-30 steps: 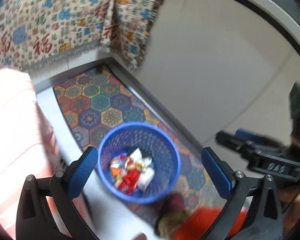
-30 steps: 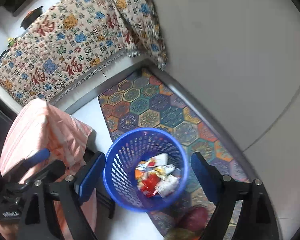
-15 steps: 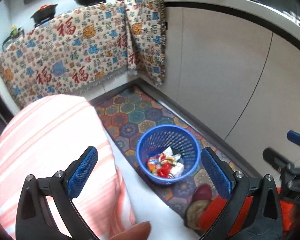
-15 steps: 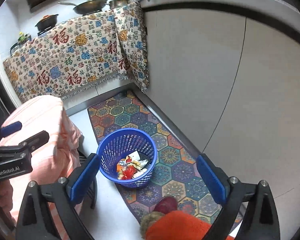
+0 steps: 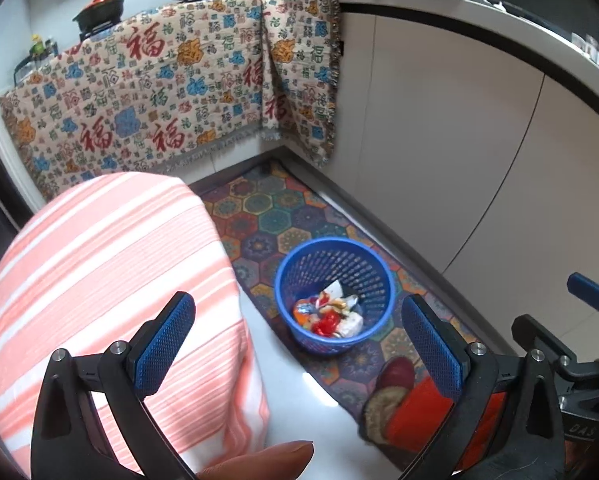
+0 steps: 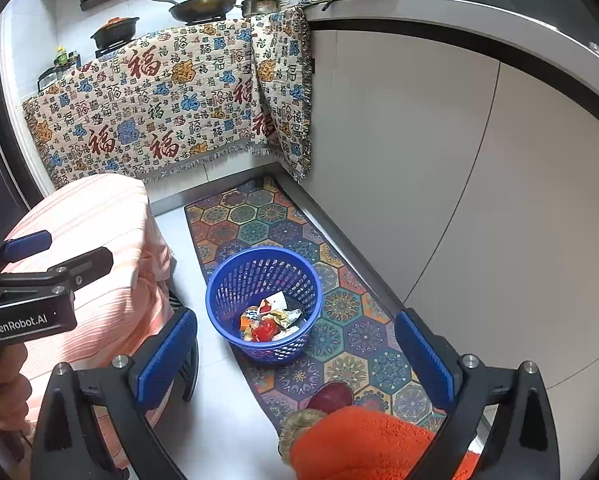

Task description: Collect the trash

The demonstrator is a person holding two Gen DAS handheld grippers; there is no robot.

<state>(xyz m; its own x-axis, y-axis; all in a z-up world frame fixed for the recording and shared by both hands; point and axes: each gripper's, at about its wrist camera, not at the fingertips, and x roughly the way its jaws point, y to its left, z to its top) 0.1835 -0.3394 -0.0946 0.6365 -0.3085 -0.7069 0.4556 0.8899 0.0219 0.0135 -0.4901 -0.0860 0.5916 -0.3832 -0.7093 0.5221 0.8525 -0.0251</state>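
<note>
A blue mesh basket [image 5: 328, 345] stands on the floor mat, holding several crumpled wrappers [image 5: 326, 316], red, white and orange. In the left wrist view my left gripper [image 5: 297, 346] hangs well above it, open, nothing between its blue pads. From the right wrist view the same basket [image 6: 267, 354] and wrappers [image 6: 269, 320] show between the wide-apart fingers of my right gripper [image 6: 295, 354], which is open and empty, also high above. Each gripper appears at the edge of the other's view: the right gripper [image 5: 579, 320] and the left gripper [image 6: 39, 264].
A table under a pink striped cloth [image 5: 99, 280] stands left of the basket. The hexagon-patterned mat [image 6: 339, 312] runs along grey cabinets [image 6: 439, 160]. A patterned cloth [image 6: 159, 112] hangs over the far counter with pans. A person's slipper and orange trouser leg [image 6: 359, 440] are near the bottom.
Both grippers have risen and drawn back from the basket, which now looks smaller and farther below. The counter and pans have come into view. The right jaws stand slightly wider.
</note>
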